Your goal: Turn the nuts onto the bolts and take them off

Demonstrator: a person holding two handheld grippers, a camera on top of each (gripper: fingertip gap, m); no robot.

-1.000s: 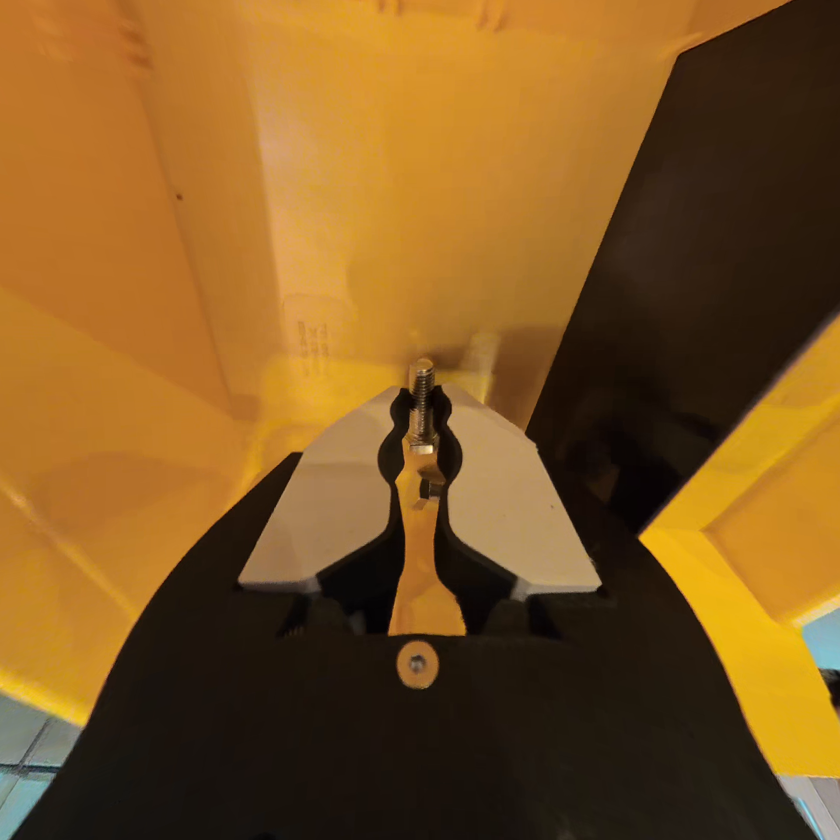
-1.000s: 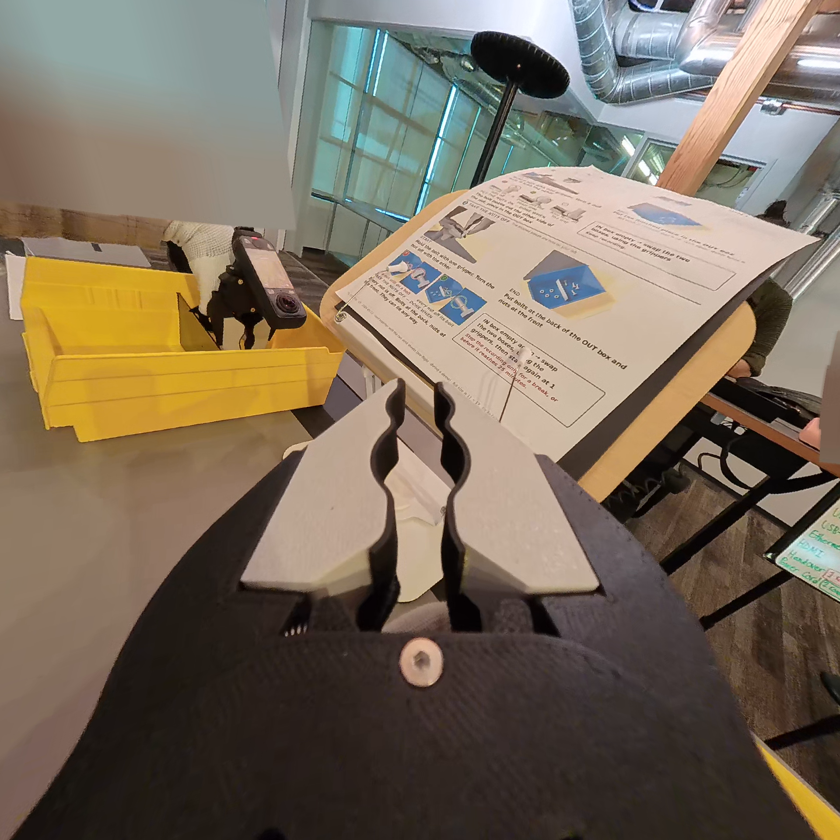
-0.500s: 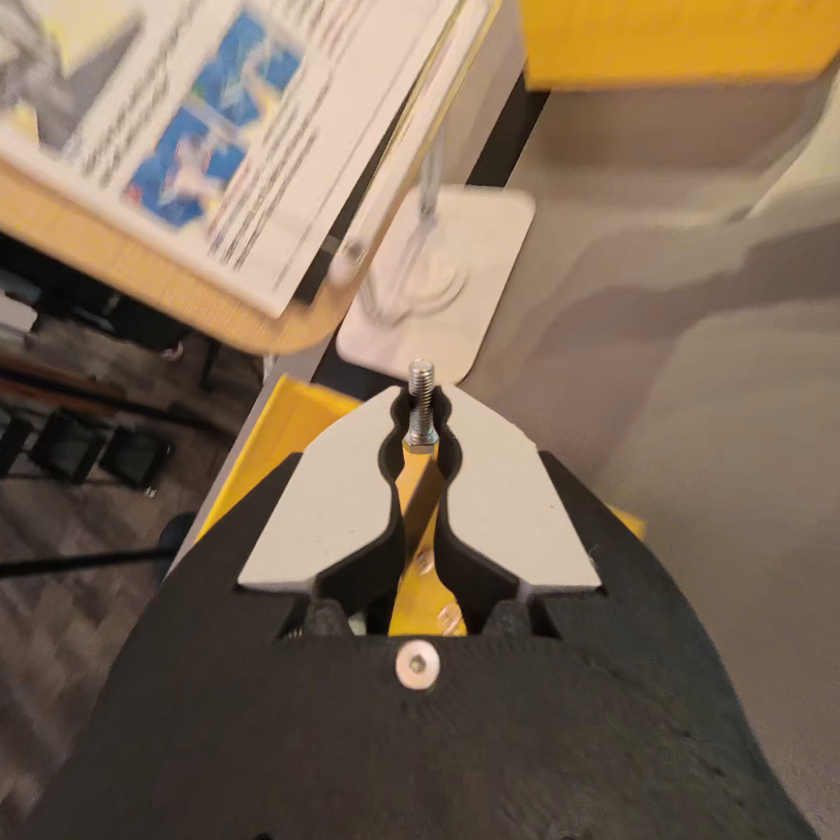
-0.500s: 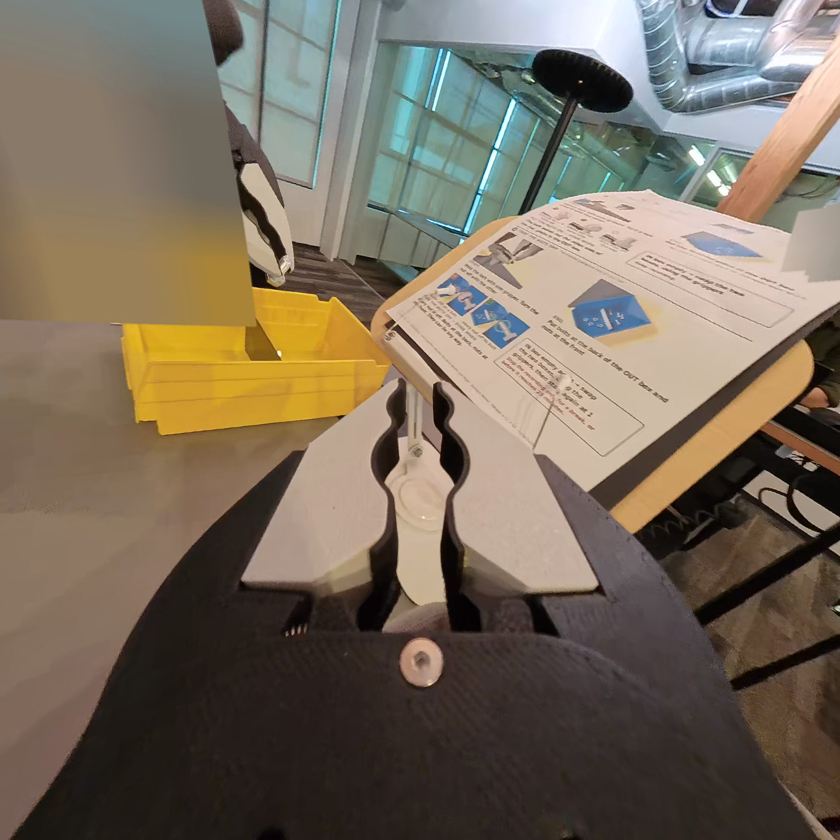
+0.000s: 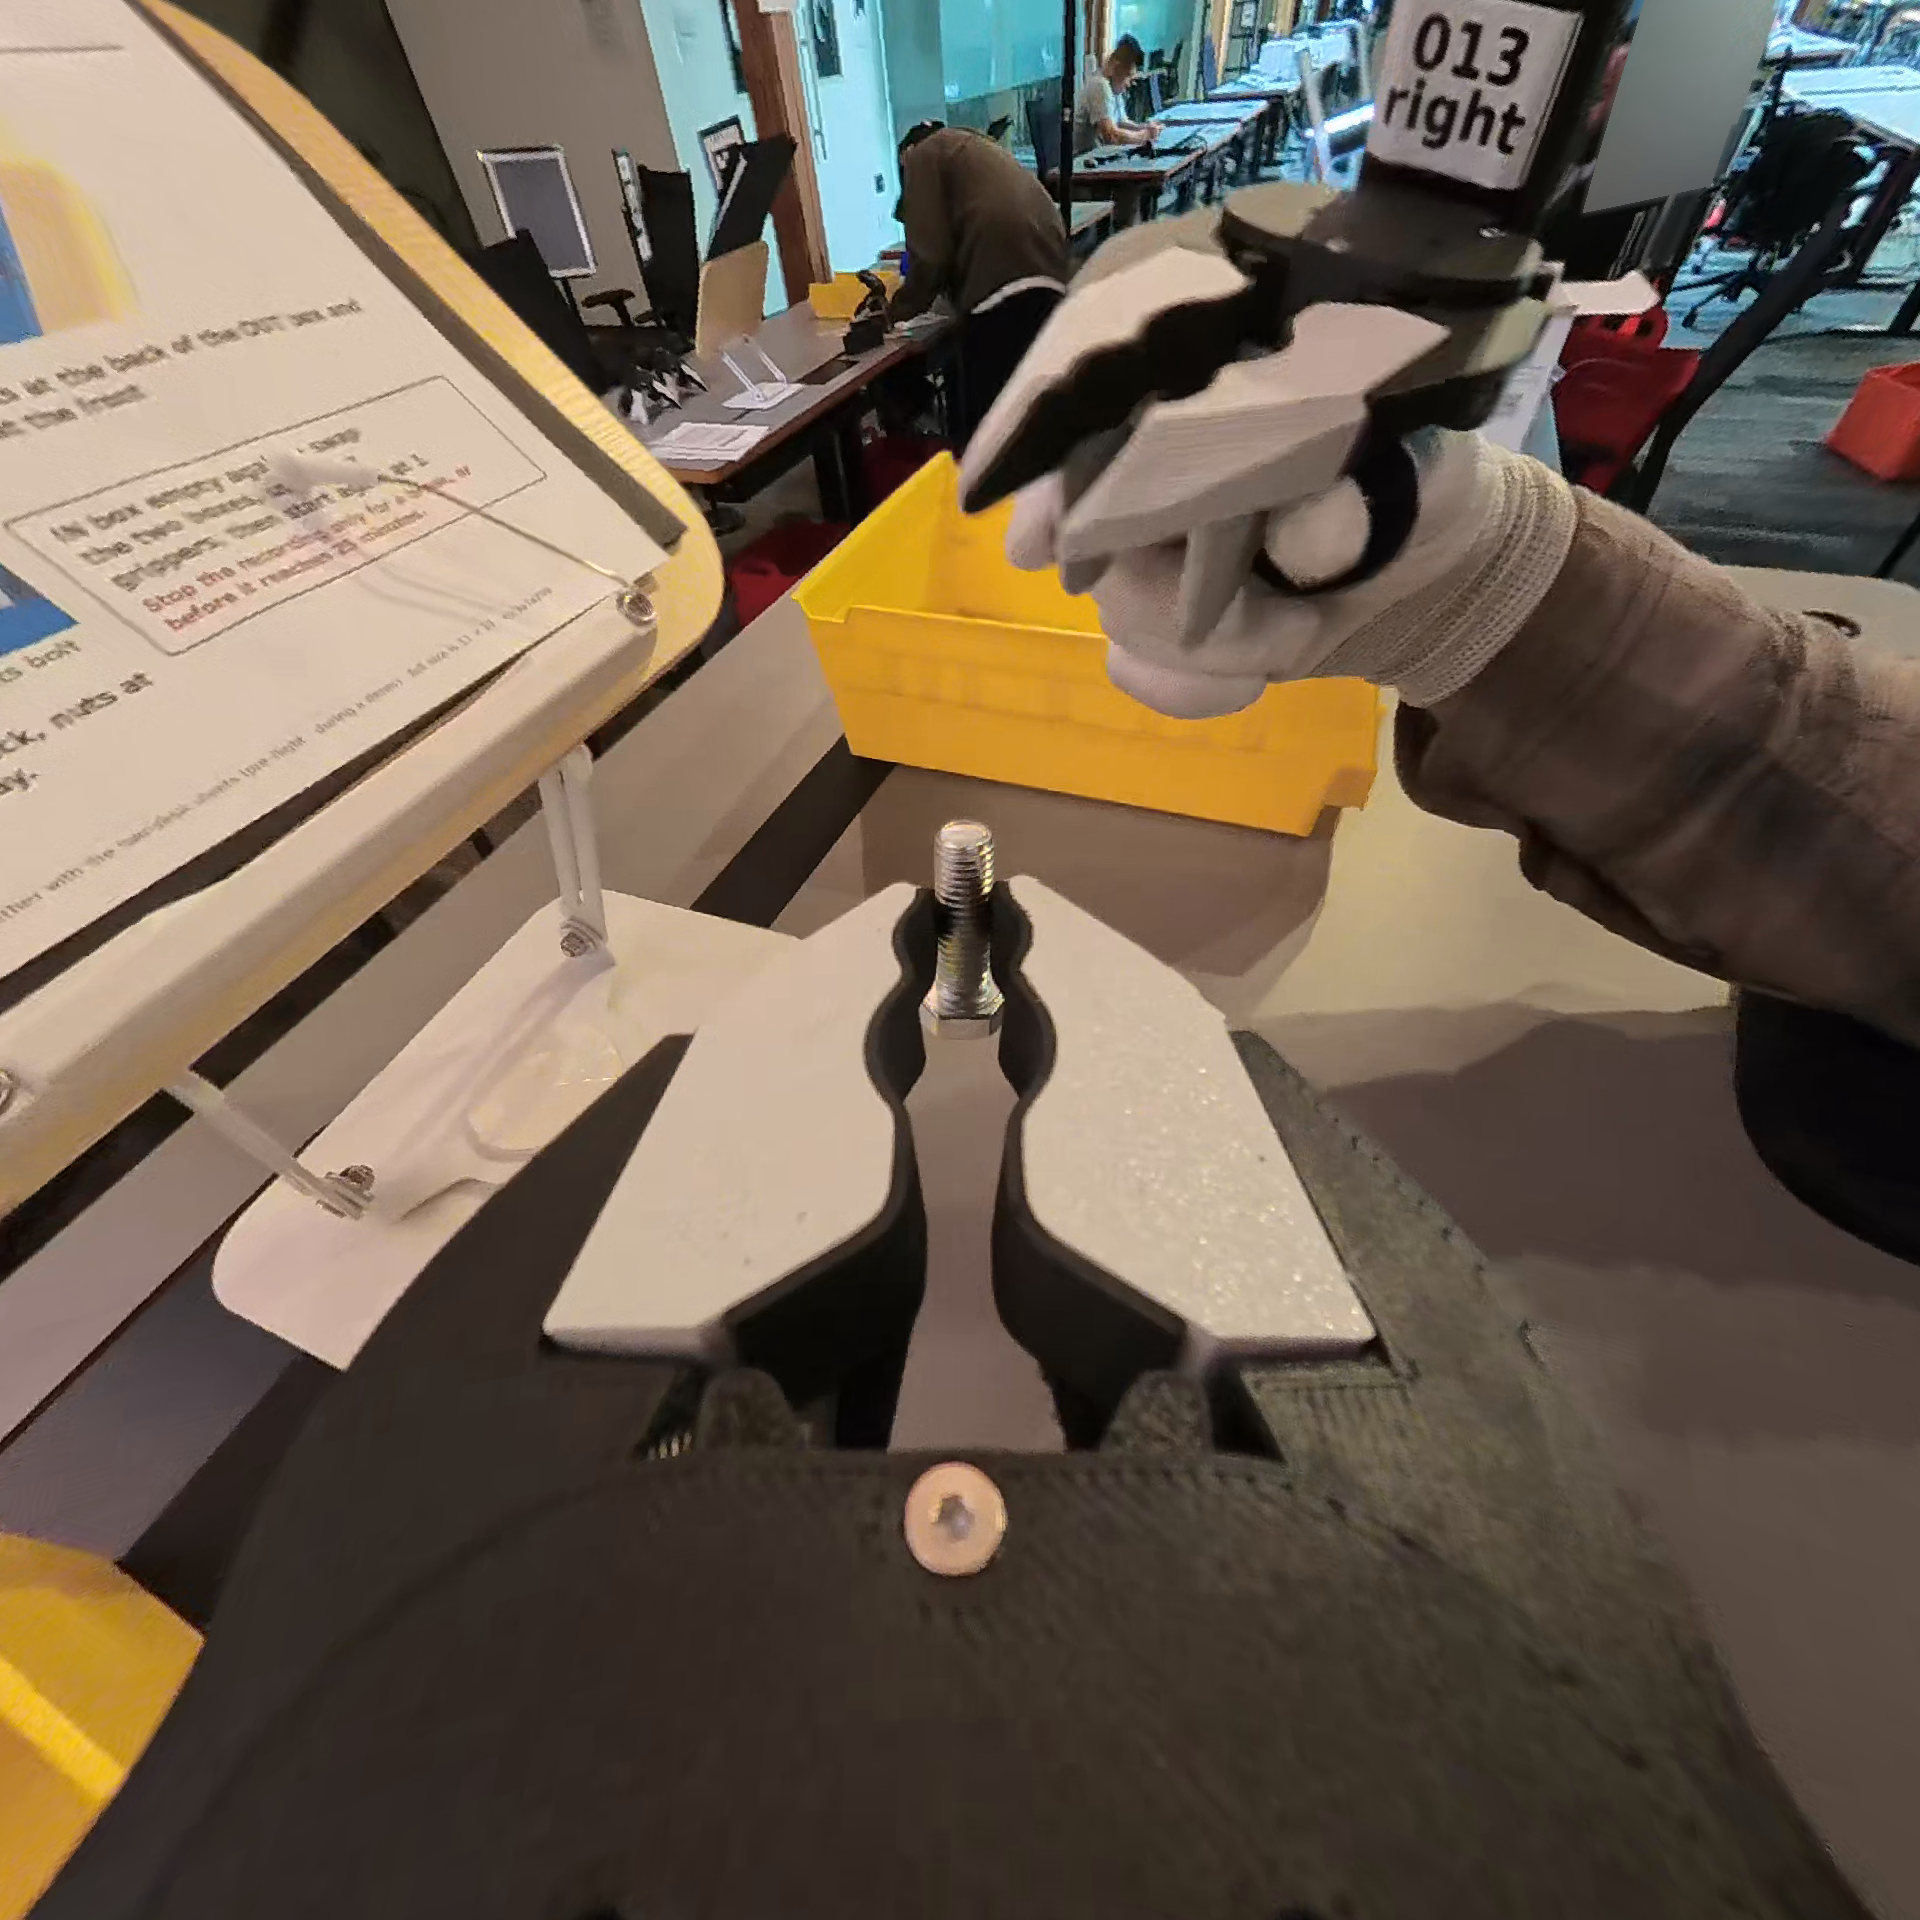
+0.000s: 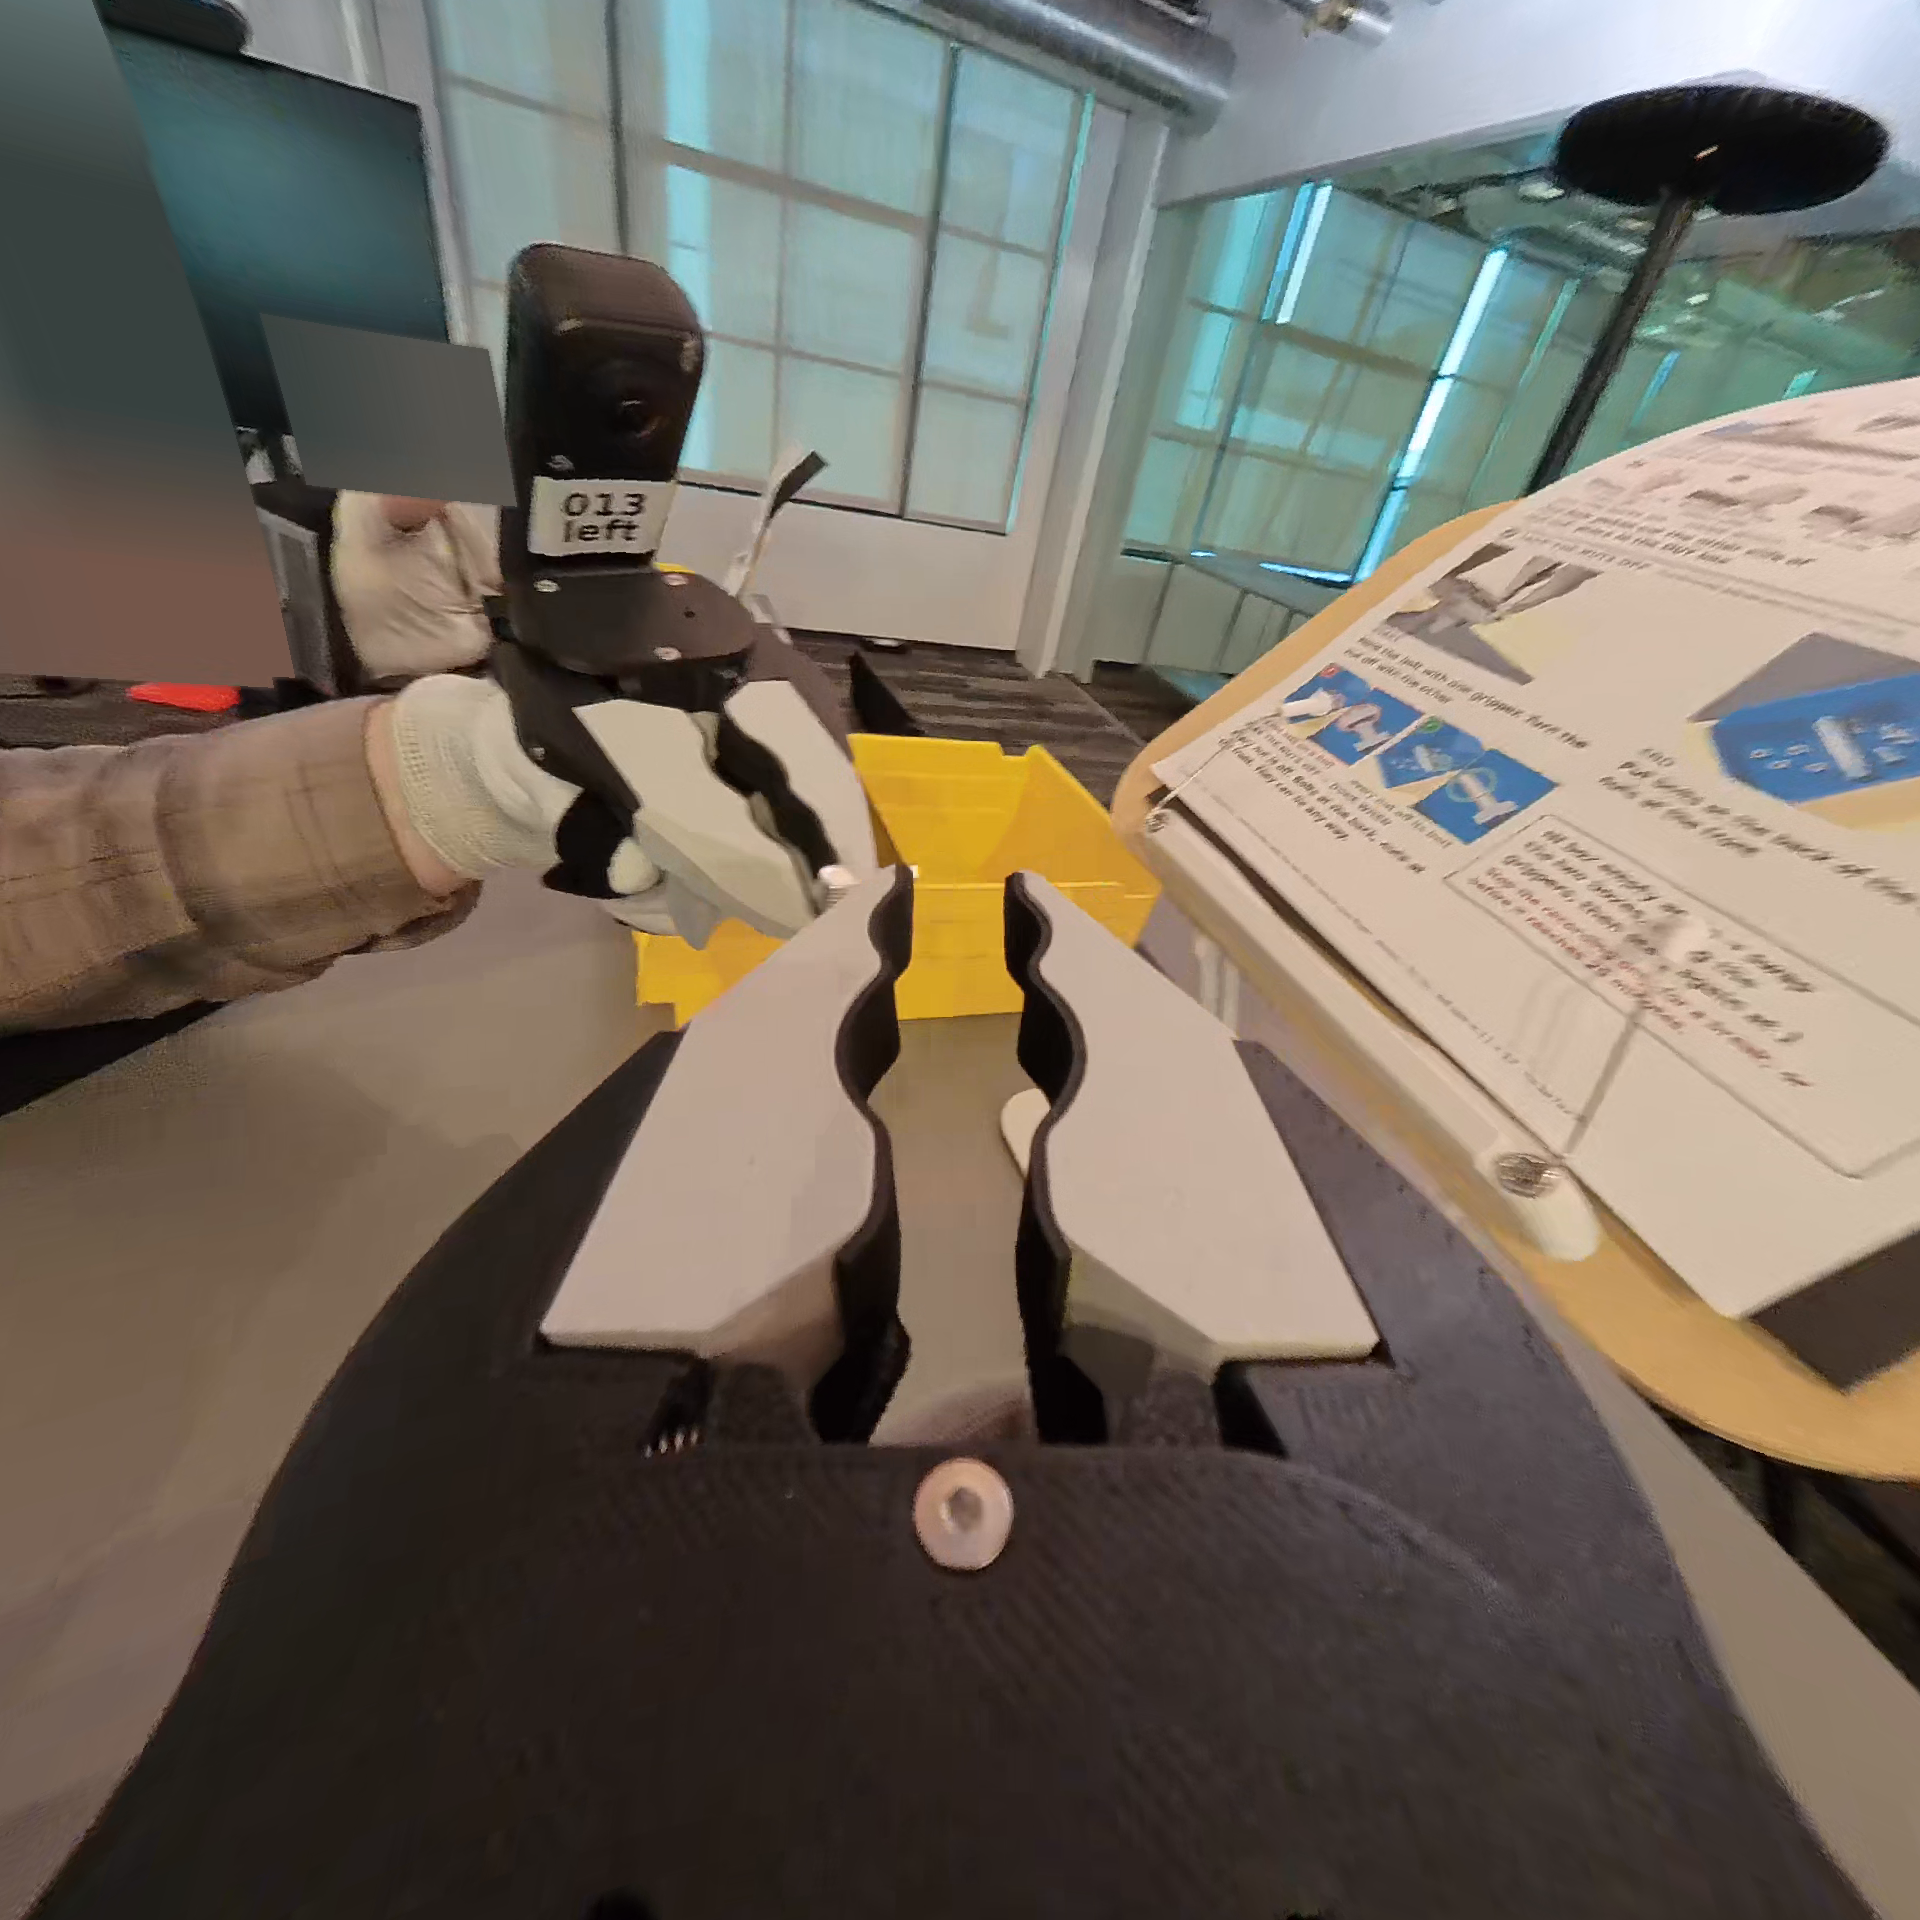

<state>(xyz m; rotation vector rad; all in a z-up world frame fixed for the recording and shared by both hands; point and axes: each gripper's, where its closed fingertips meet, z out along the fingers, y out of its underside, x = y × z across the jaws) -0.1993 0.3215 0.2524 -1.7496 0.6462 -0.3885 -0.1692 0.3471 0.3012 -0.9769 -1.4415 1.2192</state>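
Note:
My left gripper (image 5: 964, 888) is shut on a silver bolt (image 5: 962, 935). Its hex head sits between the pads and its threaded end points forward. No nut shows on it. My right gripper (image 6: 956, 894) is empty, its jaws a narrow gap apart. In the left wrist view the right gripper (image 5: 997, 499) hangs above and beyond the bolt, held by a gloved hand and pointing down-left. In the right wrist view the left gripper (image 6: 821, 894) comes in from the left, with the bolt tip (image 6: 834, 879) just beside my left fingertip.
A yellow bin (image 5: 1039, 707) stands on the grey table (image 5: 1455, 1091) behind both grippers and also shows in the right wrist view (image 6: 1039, 800). A tilted stand with an instruction sheet (image 5: 260, 499) on a white base (image 5: 416, 1143) is close by. Another yellow bin edge (image 5: 62, 1714) is near.
The left gripper has come up out of a yellow bin with the bolt and swung to face the right gripper. The right gripper has turned left toward the left one.

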